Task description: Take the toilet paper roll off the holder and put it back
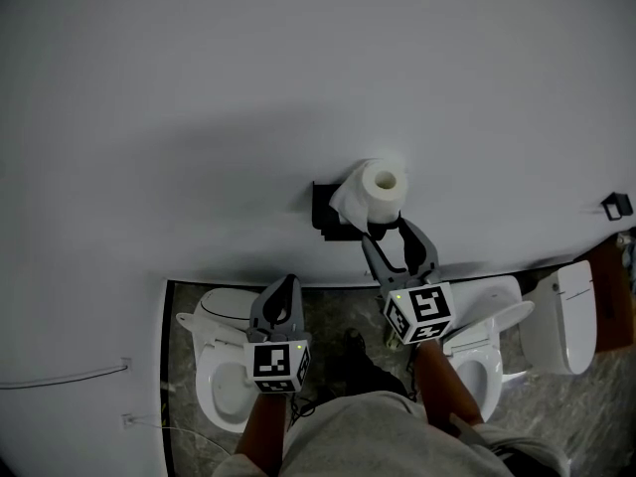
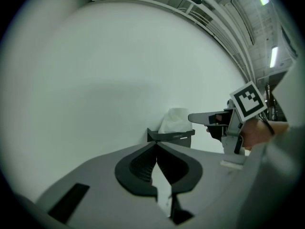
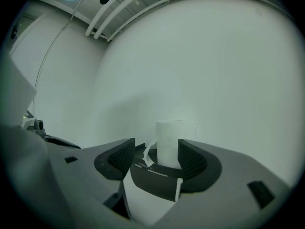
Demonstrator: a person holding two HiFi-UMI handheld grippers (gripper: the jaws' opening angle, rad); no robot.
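Note:
A white toilet paper roll point(image 1: 383, 183) stands upright on a black wall holder point(image 1: 325, 213), with a loose tail of paper hanging to its left. My right gripper point(image 1: 390, 233) is open just in front of the holder, its jaws spread to either side below the roll. In the right gripper view the roll point(image 3: 168, 141) rises from the holder point(image 3: 153, 176) between the jaws of the right gripper point(image 3: 155, 150), and the left pad stands well apart from it. My left gripper point(image 1: 287, 286) is shut and holds nothing, lower and to the left. From it the roll point(image 2: 177, 119) shows ahead.
A plain white wall fills most of the head view. Below stand a white toilet point(image 1: 214, 366) at the left, another point(image 1: 480, 354) at the right and a third white fixture point(image 1: 562, 316) further right. A small black fitting point(image 1: 616, 205) is on the wall at the far right.

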